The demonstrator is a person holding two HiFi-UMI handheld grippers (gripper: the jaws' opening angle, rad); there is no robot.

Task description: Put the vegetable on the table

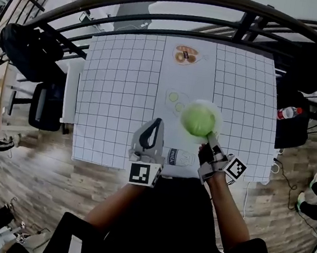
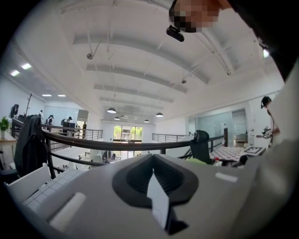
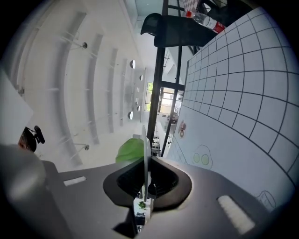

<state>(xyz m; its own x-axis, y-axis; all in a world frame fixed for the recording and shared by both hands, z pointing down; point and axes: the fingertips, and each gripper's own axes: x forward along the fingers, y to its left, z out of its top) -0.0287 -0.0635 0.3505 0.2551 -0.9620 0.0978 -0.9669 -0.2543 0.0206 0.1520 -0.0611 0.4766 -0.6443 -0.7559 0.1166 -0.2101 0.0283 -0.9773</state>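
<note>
The cabbage (image 1: pixel 198 120) is being held by the right gripper (image 1: pixel 209 138) over the near middle of the counter (image 1: pixel 117 87). In the head view it is sitting at about 11 o'clock from that gripper's marker cube. It is being gripped by its edge rather than around its body, probably because the round head is far wider than the fingers could span. In the right gripper view the fingers (image 3: pixel 146 163) are being pressed together, with a sliver of green caught low between them. The bulk of the green leaf is showing just past their tips at about 11 o'clock. The gridded cloth is appearing tilted steeply at 3 o'clock in that view, so the gripper is being carried rolled onto its side. It is judged that this is letting the head hang from its pinched leaf.

Whether the cabbage is touching the cloth cannot be told. From its apparent size in the head view it is judged to be hanging above it, beside the printed slices (image 1: pixel 174 99) at its 10 o'clock.

The left gripper (image 1: pixel 157 124) is being kept at 9 o'clock of the right one, pointed up at the ceiling. Its fingers (image 2: pixel 156 196) are being held together on nothing, presumably parked out of the way.
</note>
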